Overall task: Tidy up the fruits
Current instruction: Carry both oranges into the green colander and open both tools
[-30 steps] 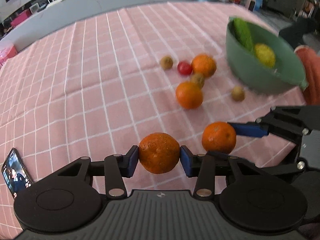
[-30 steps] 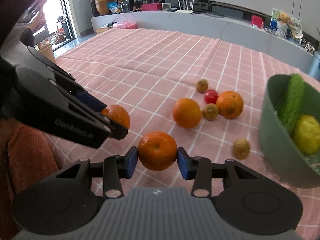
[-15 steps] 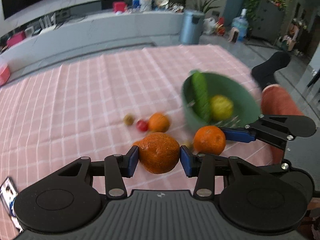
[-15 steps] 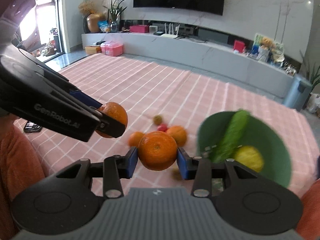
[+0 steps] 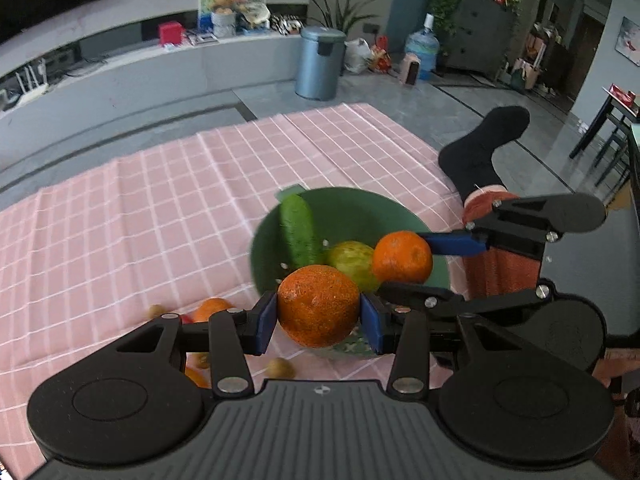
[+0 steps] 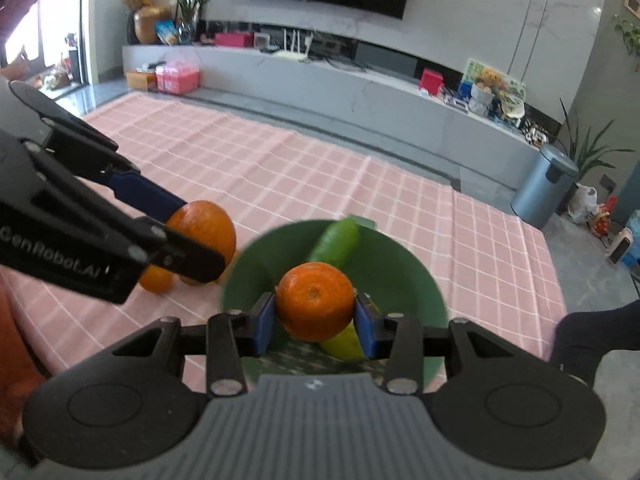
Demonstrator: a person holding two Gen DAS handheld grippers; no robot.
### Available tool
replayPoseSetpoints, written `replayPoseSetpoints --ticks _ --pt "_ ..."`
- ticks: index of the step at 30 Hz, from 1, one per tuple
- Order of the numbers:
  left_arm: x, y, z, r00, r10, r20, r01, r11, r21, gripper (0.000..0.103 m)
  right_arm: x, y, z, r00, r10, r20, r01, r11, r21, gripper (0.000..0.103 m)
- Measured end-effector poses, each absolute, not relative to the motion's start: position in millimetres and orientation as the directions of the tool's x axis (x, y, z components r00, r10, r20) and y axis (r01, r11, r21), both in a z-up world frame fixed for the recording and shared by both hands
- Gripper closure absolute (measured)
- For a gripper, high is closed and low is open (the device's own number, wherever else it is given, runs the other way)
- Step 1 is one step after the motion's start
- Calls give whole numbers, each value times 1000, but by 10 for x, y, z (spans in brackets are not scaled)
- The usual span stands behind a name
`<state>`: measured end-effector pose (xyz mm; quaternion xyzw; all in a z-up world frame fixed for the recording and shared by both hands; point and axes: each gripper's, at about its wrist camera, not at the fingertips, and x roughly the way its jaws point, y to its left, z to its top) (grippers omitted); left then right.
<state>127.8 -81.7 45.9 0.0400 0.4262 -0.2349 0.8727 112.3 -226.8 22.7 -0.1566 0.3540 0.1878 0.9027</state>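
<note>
You are midway. Your left hand-held gripper grips one orange just near of the green bowl; your right hand-held gripper grips another orange over the bowl, ready to drop, I judge. The bowl already holds a cucumber and a yellow-green fruit. Several loose fruits lie on the pink cloth to the left, not yet gathered. The left gripper's side reads "GenRobot.AI".

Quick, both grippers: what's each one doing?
Left gripper: closed on a rough-skinned orange.
Right gripper: closed on a smooth orange.
</note>
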Motion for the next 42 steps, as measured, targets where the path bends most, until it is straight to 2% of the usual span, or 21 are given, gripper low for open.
replayPoseSetpoints --ticks 5,10,17,29,33,42 --pt "1440 -942 272 466 -386 -796 452 877 -161 53 1367 -2384 60 615 187 -766 -455 878 -151 64" --pt "1539 -1045 75 419 -362 -833 471 871 -141 53 1577 -2426 -157 547 159 -822 -464 875 -140 64" --pt "1649 -1072 -101 375 -354 -857 464 872 -157 53 1699 -2397 -338 493 147 -858 -485 865 -130 64" --pt "1687 -1073 -176 362 -379 -852 477 860 -180 49 1757 -2404 -401 475 124 -871 -485 863 -141 62" --pt "1671 -1032 -140 371 -381 -847 460 868 -189 46 1707 -2379 -346 501 111 -859 -485 857 -172 52" --pt "1455 -802 215 482 -385 -787 428 887 -172 44 1530 -2332 -22 592 124 -796 -442 876 -191 44"
